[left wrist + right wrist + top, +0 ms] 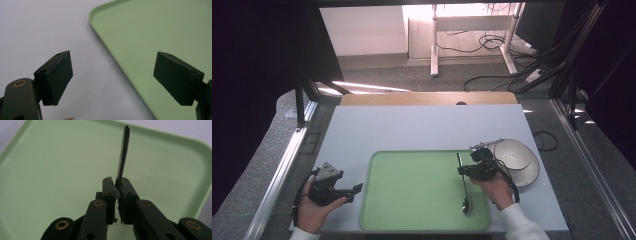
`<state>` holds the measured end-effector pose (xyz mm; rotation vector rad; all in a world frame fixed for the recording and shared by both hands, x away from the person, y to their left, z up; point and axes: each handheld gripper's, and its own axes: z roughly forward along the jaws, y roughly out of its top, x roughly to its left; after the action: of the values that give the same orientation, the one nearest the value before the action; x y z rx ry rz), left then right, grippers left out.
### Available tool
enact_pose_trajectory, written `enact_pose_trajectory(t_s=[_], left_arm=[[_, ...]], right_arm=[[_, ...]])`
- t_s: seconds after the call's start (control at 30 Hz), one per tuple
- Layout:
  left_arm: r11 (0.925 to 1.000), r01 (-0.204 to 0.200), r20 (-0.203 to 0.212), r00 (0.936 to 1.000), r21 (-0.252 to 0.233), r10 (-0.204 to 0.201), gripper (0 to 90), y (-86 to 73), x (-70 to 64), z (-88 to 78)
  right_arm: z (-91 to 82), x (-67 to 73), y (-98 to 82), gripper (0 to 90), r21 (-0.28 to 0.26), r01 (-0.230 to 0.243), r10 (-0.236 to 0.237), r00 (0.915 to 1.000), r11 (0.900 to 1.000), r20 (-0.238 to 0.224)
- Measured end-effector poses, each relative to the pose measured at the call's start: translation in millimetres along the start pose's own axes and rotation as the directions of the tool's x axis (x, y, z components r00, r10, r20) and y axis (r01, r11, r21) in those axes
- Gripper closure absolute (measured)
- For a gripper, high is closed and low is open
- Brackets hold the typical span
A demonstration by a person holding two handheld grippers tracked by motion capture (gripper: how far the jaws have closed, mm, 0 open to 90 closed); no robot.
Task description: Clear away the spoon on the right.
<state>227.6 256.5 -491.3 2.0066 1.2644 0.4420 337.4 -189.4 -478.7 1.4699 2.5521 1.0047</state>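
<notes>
A metal spoon (pixel 463 186) lies lengthwise over the right part of the green tray (pixel 412 190), bowl toward the tray's front edge. My right gripper (pixel 461 171) comes in from the right and is shut on the spoon's handle. In the right gripper view the handle (pixel 123 152) sticks up from between the nearly closed pads of that gripper (pixel 117 182), over the tray (pixel 50 170). My left gripper (pixel 357 190) rests at the tray's left edge. In the left gripper view it (pixel 112 72) is open, with nothing between its jaws and the tray's corner (pixel 155 37) beyond.
Two stacked white plates (pixel 517 155) sit on the white table cover (pixel 422 125) just right of the tray, behind my right hand. A wooden table edge (pixel 427 98) runs along the back. Cables and a desk frame lie on the floor beyond.
</notes>
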Motion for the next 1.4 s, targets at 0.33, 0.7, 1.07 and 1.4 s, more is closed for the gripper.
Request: enact_pose_trajectory(t_s=[0.33, 0.7, 1.07, 1.4], left_arm=[[1.0, -0.007, 0.003, 1.0, 0.005, 0.007, 15.2, 0.0, -0.6, 1.2], [0.9999, -0.009, 0.005, 1.0, 0.011, 0.008, 15.1, -0.2, -0.9, 1.8], [0.9999, -0.009, -0.001, 1.0, 0.015, 0.009, 15.2, -1.0, -0.5, 2.8], [0.9993, -0.027, -0.023, 0.9993, 0.026, 0.028, 15.1, -1.5, -1.8, 3.8]], right_arm=[[15.2, 0.0, -1.9, 80.7, 0.042, -0.002, 0.0, 0.9985, 0.999, 0.054], [25.0, 2.6, -3.6, 78.5, 0.076, 0.026, -0.034, 0.9943, 0.997, 0.101], [28.0, 7.8, -0.7, 55.8, 0.08, 0.093, -0.103, 0.9852, 0.992, 0.137], [27.8, 12.8, 12.7, 30.3, 0.02, 0.195, -0.195, 0.9601, 0.981, 0.2]])
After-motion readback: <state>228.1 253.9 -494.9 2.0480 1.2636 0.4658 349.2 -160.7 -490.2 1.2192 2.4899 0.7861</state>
